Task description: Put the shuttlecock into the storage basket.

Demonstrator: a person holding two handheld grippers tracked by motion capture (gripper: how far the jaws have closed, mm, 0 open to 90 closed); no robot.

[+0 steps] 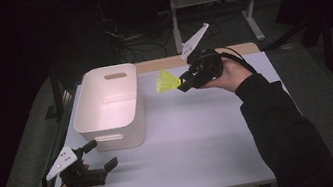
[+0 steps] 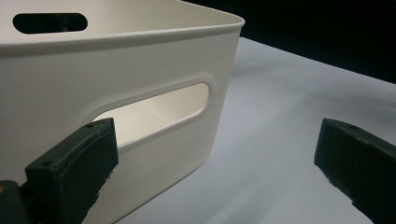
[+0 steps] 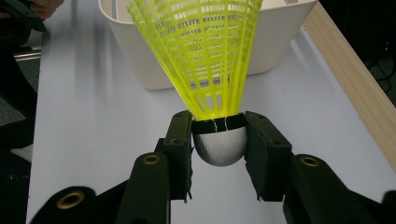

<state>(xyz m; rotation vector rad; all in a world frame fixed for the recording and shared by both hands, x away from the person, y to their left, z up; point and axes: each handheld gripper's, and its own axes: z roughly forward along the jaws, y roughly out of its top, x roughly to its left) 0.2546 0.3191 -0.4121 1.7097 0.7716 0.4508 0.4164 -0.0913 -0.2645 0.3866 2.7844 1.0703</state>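
The white tabletop [image 1: 201, 133] carries a white bin [image 1: 108, 107] at its left. The left hand-held gripper [image 1: 103, 156] rests spread just before the bin. The right hand-held gripper [image 1: 184, 81] pinches a yellow shuttlecock [image 3: 210, 56] by its cork, raised beside the bin.

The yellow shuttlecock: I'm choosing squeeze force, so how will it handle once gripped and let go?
The shuttlecock is probably very light: its skirt is open plastic mesh. The skirt likely flexes if squeezed, so the right tongs sensibly clamp its rounded silver-grey cap. That smooth dome may slip, and on the table it would likely tip over and roll.
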